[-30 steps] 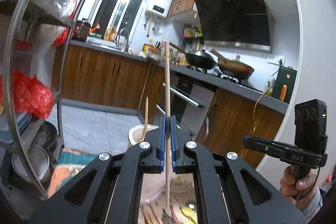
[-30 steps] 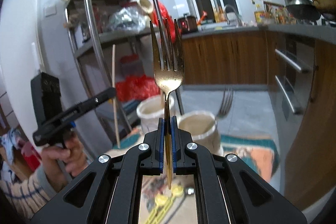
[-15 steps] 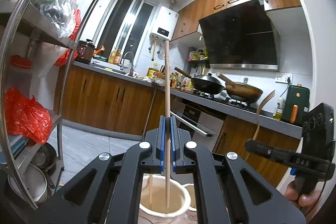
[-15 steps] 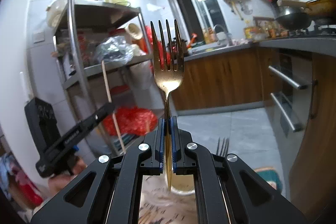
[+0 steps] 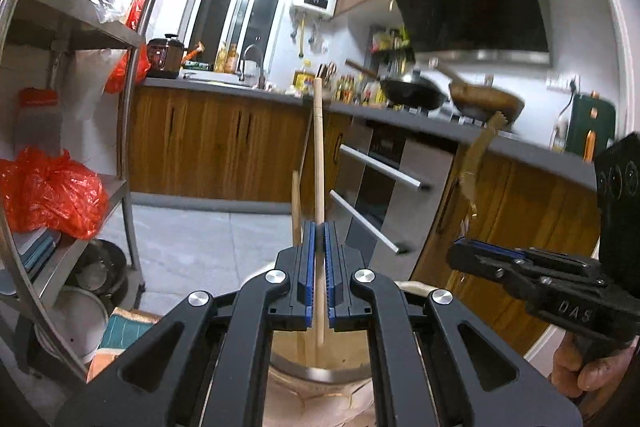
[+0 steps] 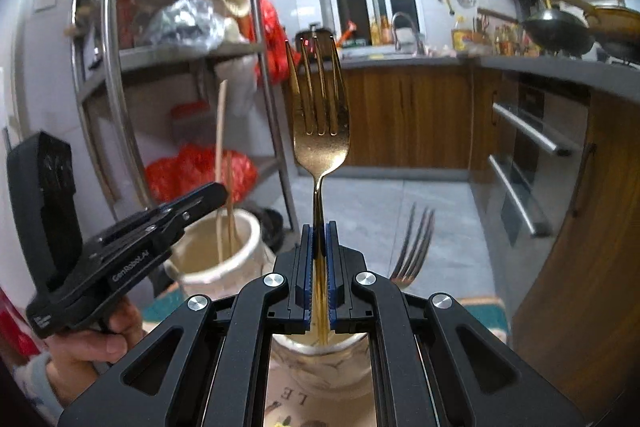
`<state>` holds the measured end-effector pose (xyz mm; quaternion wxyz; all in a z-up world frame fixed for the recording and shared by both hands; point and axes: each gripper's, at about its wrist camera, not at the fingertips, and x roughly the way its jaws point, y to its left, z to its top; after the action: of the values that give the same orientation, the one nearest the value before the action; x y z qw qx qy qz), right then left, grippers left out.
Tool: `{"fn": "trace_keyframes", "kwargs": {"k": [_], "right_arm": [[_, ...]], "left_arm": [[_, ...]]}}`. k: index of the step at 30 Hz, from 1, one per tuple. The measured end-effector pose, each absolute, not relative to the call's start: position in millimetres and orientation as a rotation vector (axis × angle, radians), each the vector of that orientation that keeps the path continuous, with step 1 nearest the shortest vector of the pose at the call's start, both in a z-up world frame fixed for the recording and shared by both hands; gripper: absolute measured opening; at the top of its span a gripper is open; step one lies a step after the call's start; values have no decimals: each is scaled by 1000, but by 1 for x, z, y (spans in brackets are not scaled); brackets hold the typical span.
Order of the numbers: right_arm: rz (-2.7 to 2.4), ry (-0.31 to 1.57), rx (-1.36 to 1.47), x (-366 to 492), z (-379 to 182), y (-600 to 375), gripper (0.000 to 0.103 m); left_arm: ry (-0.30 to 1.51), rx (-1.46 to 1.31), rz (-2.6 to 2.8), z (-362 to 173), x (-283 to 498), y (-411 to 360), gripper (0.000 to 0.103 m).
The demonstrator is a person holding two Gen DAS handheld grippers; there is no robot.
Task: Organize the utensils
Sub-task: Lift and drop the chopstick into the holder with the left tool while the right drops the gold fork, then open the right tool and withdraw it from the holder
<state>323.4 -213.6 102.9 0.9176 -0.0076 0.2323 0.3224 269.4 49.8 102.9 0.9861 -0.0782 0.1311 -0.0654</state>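
Observation:
My left gripper is shut on a wooden chopstick held upright, its lower end inside a cream ceramic jar directly below. A second chopstick stands in that jar. My right gripper is shut on a gold fork, tines up, its handle end over another cream jar. A silver fork stands in that jar. The left gripper and the chopstick jar show at left in the right wrist view. The right gripper shows at right in the left wrist view.
A steel shelf rack with red bags stands to the left. Wooden kitchen cabinets and an oven run behind. A patterned mat lies under the jars.
Both grippers have tilted and come down. The chopstick's lower end sits deeper in its jar, and the fork handle is lower over its jar.

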Motion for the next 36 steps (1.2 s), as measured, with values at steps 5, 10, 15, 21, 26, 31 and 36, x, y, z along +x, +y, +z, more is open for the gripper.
{"fn": "trace_keyframes", "kwargs": {"k": [5,10,15,21,26,31,36], "right_arm": [[659,523,-56,327,87,-200,7],[659,529,-43,329,85,-198,7],[644,526,-30,335,83,-196,7],[651,532,-8,336,82,-200,15],[661,508,-2,329,85,-203,32],[669,468,-7,315,94,-208,33],[680,445,13,301,100,-219,34]], "left_arm": [[302,-117,-99,97,273,42,4],[312,-91,-73,96,273,39,4],[316,-102,-58,96,274,43,4],[300,-107,-50,98,268,47,30],[266,-90,-53,103,257,43,48],[229,-99,-61,111,242,47,55],[190,-118,-61,117,220,53,72]]}}
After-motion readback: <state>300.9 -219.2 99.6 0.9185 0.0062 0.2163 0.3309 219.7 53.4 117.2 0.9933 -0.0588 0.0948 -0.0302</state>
